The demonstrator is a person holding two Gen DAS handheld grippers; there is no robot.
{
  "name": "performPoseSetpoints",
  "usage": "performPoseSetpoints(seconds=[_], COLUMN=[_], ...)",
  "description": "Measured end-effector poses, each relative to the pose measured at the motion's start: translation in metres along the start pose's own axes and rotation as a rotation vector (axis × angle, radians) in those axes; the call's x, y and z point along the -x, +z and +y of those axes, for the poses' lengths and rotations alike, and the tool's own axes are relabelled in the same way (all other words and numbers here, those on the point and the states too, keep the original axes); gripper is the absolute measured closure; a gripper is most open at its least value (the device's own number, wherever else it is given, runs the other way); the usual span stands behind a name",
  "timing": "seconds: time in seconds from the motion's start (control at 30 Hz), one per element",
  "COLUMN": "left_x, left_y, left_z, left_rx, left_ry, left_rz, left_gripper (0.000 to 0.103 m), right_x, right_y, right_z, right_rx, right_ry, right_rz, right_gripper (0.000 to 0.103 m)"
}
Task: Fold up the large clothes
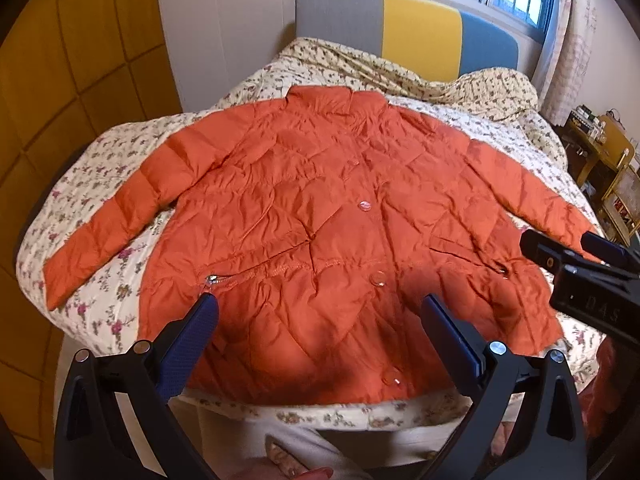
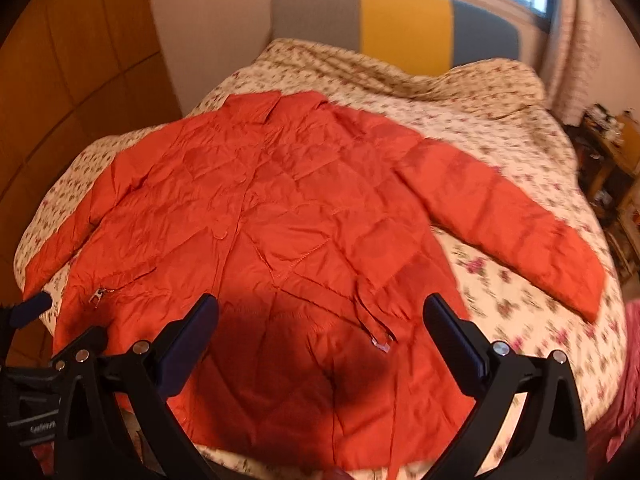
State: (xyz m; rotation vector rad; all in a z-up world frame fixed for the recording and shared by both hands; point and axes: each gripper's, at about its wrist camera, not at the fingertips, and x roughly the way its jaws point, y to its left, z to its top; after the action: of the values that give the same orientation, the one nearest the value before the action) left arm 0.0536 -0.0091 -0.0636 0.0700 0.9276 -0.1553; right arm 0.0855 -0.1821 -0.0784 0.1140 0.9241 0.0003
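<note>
**Jacket flat on bed, both tools above hem, none gripping**

Bedroom setting: wardrobe panels on one side, window beyond a three-colour headboard (image 1: pixel 404 28). Floral-covered bed (image 1: pixel 100 184) carries the orange jacket (image 1: pixel 320 208), spread face up and buttoned, collar toward the headboard, hem toward the operator; its long axis runs away from both tools, sleeves splayed outward to either side. Left tool (image 1: pixel 318 320) hangs over the hem near the zip-pocket side, fingers spread wide, nothing between them. Right tool (image 2: pixel 320 320) hangs over the hem's other half, likewise spread and empty; the right sleeve (image 2: pixel 520 232) lies nearer it. Judgement: each tool is placed to take its own sleeve inward.
</note>
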Motion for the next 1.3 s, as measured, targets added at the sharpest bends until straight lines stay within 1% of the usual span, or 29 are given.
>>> performPoseSetpoints(seconds=[0.13,0.23,0.27,0.33,0.43,0.47,0.5,0.57,0.63,0.67,0.7,0.73,0.77,0.83,0.9,1.0,1.07,1.13,1.2,1.27,1.3], left_x=[-0.033,-0.061,-0.066,-0.081,-0.107,-0.117,-0.126,-0.146,-0.162,-0.174,-0.185,-0.195,-0.207,-0.227,-0.237,-0.252,-0.26,-0.261,-0.26,-0.261,-0.26], left_y=[0.012,0.027,0.031,0.042,0.063,0.071,0.078,0.094,0.106,0.114,0.121,0.126,0.134,0.147,0.155,0.159,0.156,0.151,0.146,0.145,0.144], left_z=[0.002,0.004,0.004,0.005,0.005,0.004,0.004,0.004,0.006,0.009,0.011,0.014,0.017,0.025,0.035,0.046,0.05,0.05,0.052,0.053,0.053], left_rx=[-0.028,-0.036,-0.034,-0.031,-0.031,-0.04,-0.045,-0.039,-0.027,-0.017,-0.01,-0.005,-0.002,0.009,0.046,0.102,0.122,0.131,0.14,0.147,0.151], left_ry=[0.03,0.016,0.012,-0.005,0.001,0.016,0.028,0.061,0.077,0.095,0.11,0.131,0.164,0.206,0.22,0.207,0.184,0.169,0.156,0.144,0.138], left_rz=[0.058,0.084,0.088,0.093,0.097,0.096,0.09,0.087,0.095,0.111,0.112,0.108,0.102,0.092,0.054,0.033,0.033,0.011,-0.01,-0.006,-0.008], left_gripper=[0.003,0.003,0.003,0.003,0.003,0.003,0.003,0.003,0.003,0.003,0.003,0.003,0.003,0.003,0.003,0.003,0.003,0.003,0.003,0.003,0.003], right_x=[-0.031,-0.051,-0.059,-0.072,-0.092,-0.101,-0.109,-0.124,-0.144,-0.157,-0.168,-0.178,-0.191,-0.21,-0.232,-0.258,-0.277,-0.293,-0.313,-0.326,-0.336], right_y=[0.014,0.028,0.034,0.046,0.069,0.079,0.089,0.106,0.126,0.139,0.15,0.16,0.173,0.194,0.22,0.255,0.279,0.295,0.308,0.313,0.314], right_z=[-0.01,-0.014,-0.016,-0.019,-0.025,-0.028,-0.029,-0.03,-0.036,-0.038,-0.041,-0.044,-0.048,-0.055,-0.058,-0.055,-0.049,-0.046,-0.045,-0.046,-0.045], right_rx=[-0.008,0.003,0.007,0.011,-0.002,-0.01,-0.017,-0.03,-0.041,-0.044,-0.051,-0.061,-0.081,-0.12,-0.144,-0.149,-0.145,-0.151,-0.172,-0.199,-0.201], right_ry=[0.009,0.001,-0.009,-0.004,0.01,0.02,0.021,0.041,0.048,0.05,0.06,0.066,0.073,0.097,0.12,0.148,0.133,0.124,0.116,0.125,0.126], right_rz=[0.021,0.023,0.025,0.015,-0.007,-0.015,-0.011,-0.006,-0.009,-0.003,-0.002,-0.001,0.001,0.001,-0.011,-0.029,-0.039,-0.041,-0.008,0.018,0.047], right_gripper=[0.002,0.002,0.002,0.002,0.003,0.006,0.012,0.019,0.021,0.025,0.033,0.036,0.038,0.04,0.041,0.041,0.041,0.041,0.041,0.041,0.045])
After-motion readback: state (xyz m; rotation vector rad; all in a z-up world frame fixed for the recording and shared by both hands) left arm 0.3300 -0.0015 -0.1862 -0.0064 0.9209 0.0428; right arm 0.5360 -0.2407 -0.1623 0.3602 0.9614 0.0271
